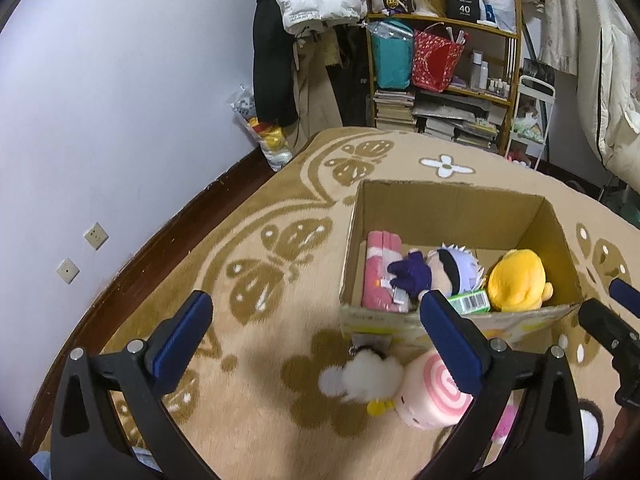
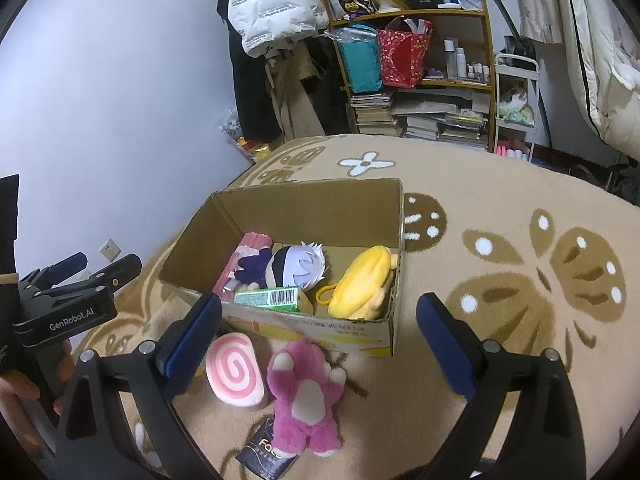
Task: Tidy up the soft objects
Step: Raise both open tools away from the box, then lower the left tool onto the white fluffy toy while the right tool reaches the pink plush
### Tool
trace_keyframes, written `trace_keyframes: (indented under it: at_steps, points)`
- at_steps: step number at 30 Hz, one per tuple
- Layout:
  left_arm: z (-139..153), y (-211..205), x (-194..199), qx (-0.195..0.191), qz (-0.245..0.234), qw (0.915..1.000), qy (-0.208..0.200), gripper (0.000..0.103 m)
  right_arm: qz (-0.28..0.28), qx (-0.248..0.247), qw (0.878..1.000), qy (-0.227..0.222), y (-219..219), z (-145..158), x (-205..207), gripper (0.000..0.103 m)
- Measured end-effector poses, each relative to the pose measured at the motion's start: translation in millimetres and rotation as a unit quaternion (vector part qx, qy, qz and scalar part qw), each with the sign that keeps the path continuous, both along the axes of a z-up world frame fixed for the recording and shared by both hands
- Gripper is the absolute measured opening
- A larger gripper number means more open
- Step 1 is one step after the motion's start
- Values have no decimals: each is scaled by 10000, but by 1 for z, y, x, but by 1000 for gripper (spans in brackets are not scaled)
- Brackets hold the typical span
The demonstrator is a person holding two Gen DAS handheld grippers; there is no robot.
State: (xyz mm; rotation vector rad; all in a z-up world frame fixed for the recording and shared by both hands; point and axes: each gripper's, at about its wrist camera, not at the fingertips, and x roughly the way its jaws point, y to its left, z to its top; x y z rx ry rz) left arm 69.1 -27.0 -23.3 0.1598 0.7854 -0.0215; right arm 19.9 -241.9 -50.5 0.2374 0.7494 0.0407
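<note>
An open cardboard box point(image 1: 448, 208) point(image 2: 312, 208) stands on the carpet. It holds a pink folded cloth point(image 1: 380, 268), a white-haired doll point(image 2: 296, 266), a yellow plush point(image 2: 364, 284) and a green carton point(image 2: 268, 298). In front of the box lie a pink swirl plush point(image 2: 236, 368) point(image 1: 436, 396), a magenta plush bear point(image 2: 304, 392) and a white fluffy toy point(image 1: 364, 376). My left gripper point(image 1: 316, 300) is open above the carpet, left of the box's near corner, with nothing between its pads. My right gripper point(image 2: 320, 304) stands wide open over the bear and the box's front wall, holding nothing.
A black packet point(image 2: 266, 456) lies by the bear's feet. A crowded shelf point(image 1: 440, 72) with bags and books stands at the far wall, with hanging coats point(image 1: 276, 40) beside it. A bag of toys point(image 1: 268, 136) leans in the corner. A hand point(image 2: 20, 392) holds the left gripper point(image 2: 104, 262).
</note>
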Motion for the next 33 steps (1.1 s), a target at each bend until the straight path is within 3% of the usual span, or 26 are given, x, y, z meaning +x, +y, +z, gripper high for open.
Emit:
trace_keyframes:
  at_steps: [16,33]
  points:
    - [-15,9,-6,76,108,9988,482,102,148,-183,9994,248,14,-8,-7,102]
    - [-49,17,12,-7,201,9927,1191,102,460,-423,9946,830,37,-42,9,102]
